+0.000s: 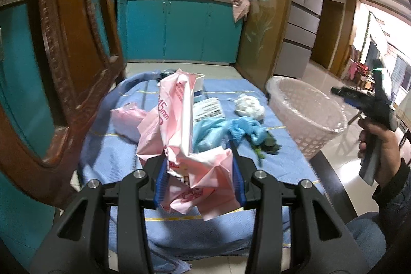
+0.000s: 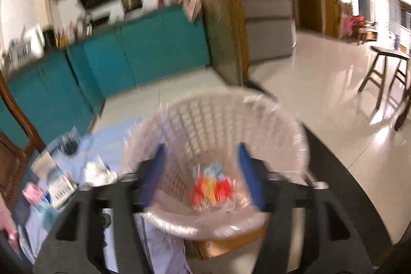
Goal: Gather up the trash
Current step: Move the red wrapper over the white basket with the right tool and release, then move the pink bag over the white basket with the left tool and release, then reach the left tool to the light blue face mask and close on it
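Observation:
My left gripper (image 1: 199, 166) is shut on a crumpled pink plastic package (image 1: 177, 120) and holds it above the blue tablecloth (image 1: 115, 145). On the cloth lie a second pink wrapper (image 1: 125, 120), blue plastic scraps (image 1: 231, 129), a white crumpled tissue (image 1: 250, 104), a printed box (image 1: 208, 109) and green leaves (image 1: 269, 145). A white lattice basket (image 1: 308, 114) with a clear liner stands at the table's right edge. My right gripper (image 2: 203, 168) is open and empty above the basket (image 2: 257, 120). A red and yellow wrapper (image 2: 210, 188) lies inside it.
A carved wooden chair back (image 1: 64, 55) rises at the left of the table. Teal kitchen cabinets (image 1: 179, 30) stand behind. A dark table edge (image 1: 331, 179) shows at right. A wooden stool (image 2: 385, 78) stands on the tiled floor at far right.

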`<state>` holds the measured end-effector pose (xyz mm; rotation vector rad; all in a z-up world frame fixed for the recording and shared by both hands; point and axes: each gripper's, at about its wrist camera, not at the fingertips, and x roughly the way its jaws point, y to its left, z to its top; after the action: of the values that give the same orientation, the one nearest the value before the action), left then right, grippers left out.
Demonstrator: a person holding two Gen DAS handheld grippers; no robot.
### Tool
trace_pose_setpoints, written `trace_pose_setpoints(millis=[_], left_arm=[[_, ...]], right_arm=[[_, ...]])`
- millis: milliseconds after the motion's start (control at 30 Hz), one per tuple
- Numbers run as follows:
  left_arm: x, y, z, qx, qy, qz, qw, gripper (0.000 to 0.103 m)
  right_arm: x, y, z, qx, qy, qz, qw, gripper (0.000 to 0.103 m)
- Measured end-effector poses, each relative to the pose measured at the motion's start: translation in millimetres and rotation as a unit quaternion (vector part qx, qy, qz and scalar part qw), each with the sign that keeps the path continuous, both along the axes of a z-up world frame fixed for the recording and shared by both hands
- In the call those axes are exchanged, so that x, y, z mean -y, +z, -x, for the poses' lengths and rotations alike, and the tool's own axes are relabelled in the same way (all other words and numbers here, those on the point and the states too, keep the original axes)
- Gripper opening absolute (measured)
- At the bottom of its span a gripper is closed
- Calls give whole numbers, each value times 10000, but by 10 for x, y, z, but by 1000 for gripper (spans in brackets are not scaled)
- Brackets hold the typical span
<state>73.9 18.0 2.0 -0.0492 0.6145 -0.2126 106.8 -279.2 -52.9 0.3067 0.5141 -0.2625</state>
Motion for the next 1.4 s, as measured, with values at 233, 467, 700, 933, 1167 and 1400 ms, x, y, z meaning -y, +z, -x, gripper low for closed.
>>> trace_pose_setpoints(millis=[233,467,700,933,1167,1400], left_arm=[[841,167,-293,-91,-1120,243,9934,42],[2371,340,-1234,-293,-2118,267,9765,69],[2241,6,-1437,-825,-1592,338,9832,80],[951,234,-562,208,-832,-28,9963,90],[-72,65,-112,307,336,95,9989,94],[-247,-61,-176,15,612,79,9981,94]], right_arm=[[174,102,855,826,-559,-675,9927,91],[288,196,1110,1411,-1019,-844,9811,91],[269,181,1015,1186,-739,-777,9871,91],[-341,165,741,610,541,-282,9963,91],[-1146,137,833,292,1663,269,9853,91],[-1469,68,950,98,1989,553,9784,91]])
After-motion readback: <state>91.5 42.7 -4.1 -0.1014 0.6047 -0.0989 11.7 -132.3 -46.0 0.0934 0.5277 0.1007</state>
